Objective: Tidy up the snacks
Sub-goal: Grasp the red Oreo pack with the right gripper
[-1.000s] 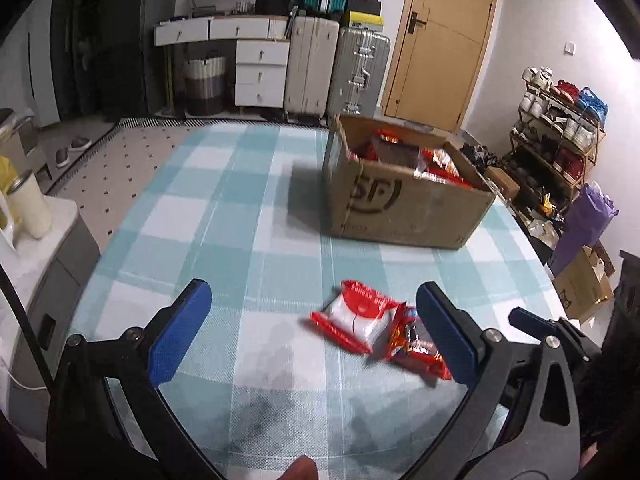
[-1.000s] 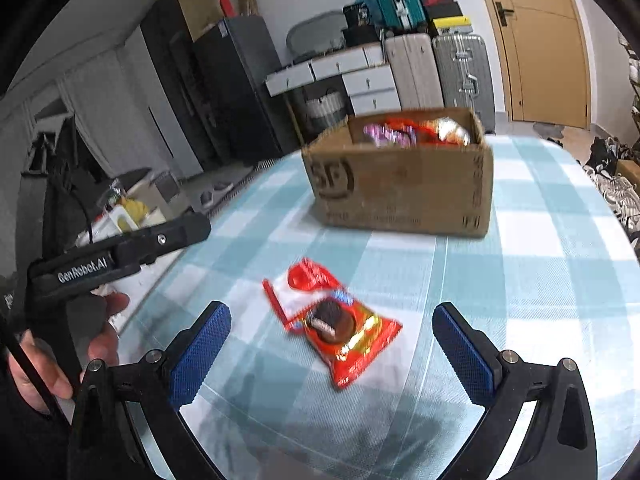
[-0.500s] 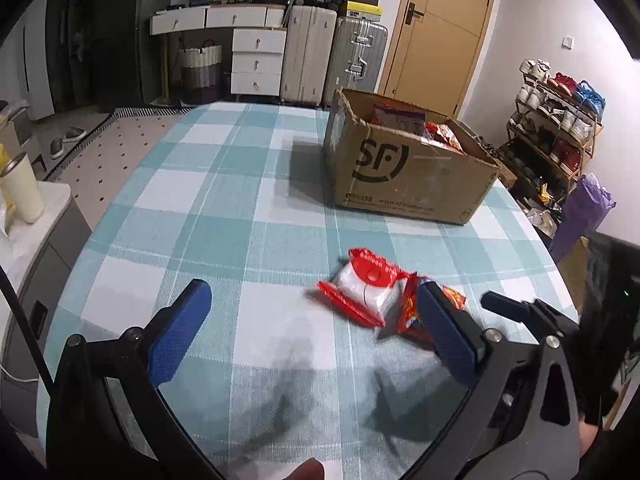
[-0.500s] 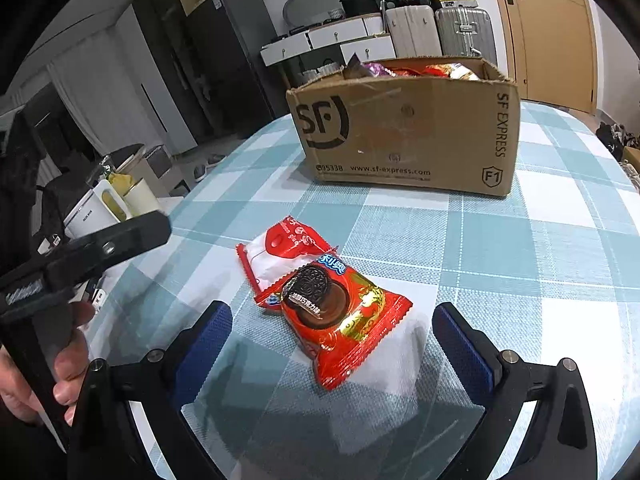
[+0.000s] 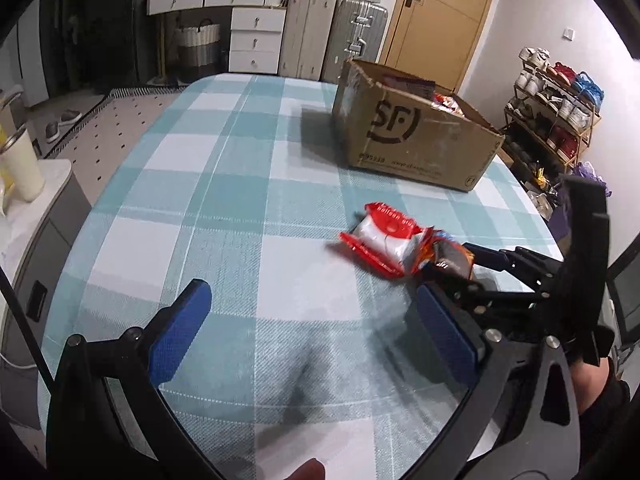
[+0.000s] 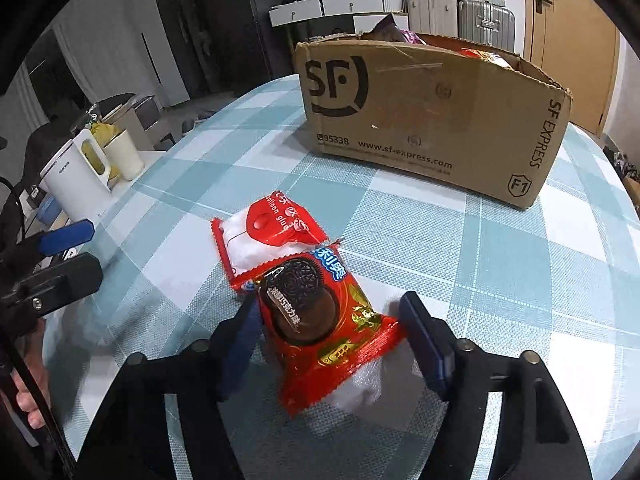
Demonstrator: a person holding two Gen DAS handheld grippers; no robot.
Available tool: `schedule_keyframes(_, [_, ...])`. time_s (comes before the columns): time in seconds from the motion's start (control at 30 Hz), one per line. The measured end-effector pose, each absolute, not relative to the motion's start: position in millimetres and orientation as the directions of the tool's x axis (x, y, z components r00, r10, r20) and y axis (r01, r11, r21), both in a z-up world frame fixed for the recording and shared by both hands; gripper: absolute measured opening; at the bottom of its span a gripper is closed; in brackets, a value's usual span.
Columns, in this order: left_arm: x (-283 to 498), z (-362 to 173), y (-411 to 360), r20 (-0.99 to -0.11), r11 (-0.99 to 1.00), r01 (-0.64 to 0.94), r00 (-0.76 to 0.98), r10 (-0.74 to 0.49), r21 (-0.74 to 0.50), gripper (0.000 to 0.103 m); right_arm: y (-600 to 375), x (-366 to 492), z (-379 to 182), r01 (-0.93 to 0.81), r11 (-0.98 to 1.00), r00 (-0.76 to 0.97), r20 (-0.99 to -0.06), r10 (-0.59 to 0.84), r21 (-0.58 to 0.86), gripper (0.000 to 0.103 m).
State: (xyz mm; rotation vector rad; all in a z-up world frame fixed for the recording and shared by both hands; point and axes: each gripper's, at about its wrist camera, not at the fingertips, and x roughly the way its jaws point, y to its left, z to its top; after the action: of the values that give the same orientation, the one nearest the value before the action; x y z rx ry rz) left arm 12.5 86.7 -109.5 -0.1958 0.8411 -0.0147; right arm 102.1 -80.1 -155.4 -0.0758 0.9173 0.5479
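The cookie packet [image 6: 320, 320] lies on the counter [image 6: 500, 280], overlapping 1 white-and-red packet [image 6: 268, 236]. Our right hand-held gripper [image 6: 328, 320] is closing around its middle, pads not yet pressing. It looks light, crinkly, slippery, its cookie brittle, so we pinch gently. Our left hand-held gripper [image 5: 316, 328] hangs released.

the carton [image 6: 432, 116] wall hides most, perhaps all, snacks inside.

The checked bench [image 6: 500, 264] carried a cardboard box [image 6: 424, 120] and two overlapping snack packets [image 6: 316, 308], [image 6: 264, 236].
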Motion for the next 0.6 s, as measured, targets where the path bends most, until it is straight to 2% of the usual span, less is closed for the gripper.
schedule_keyframes(0.07, [12.0, -112.2, 88.6, -0.745, 0.981, -0.069, 0.661, -0.091, -0.181, 0.102, -80.2, 102.0, -156.0, -0.493, 0.849, 0.472, -0.762, 0.444, 0.189, 0.047])
schedule_keyframes(0.1, [12.0, -113.5, 89.4, -0.747, 0.981, -0.069, 0.659, -0.091, -0.181, 0.102, -79.4, 101.8, -156.3, -0.497, 0.847, 0.473, -0.759, 0.447, 0.189, 0.046])
schedule_keyframes(0.6, [25.7, -115.4, 82.1, -0.763, 0.986, -0.044, 0.639, -0.094, -0.158, 0.102, -113.5, 84.0, -144.3, -0.45, 0.834, 0.48, -0.701, 0.527, 0.319, 0.046])
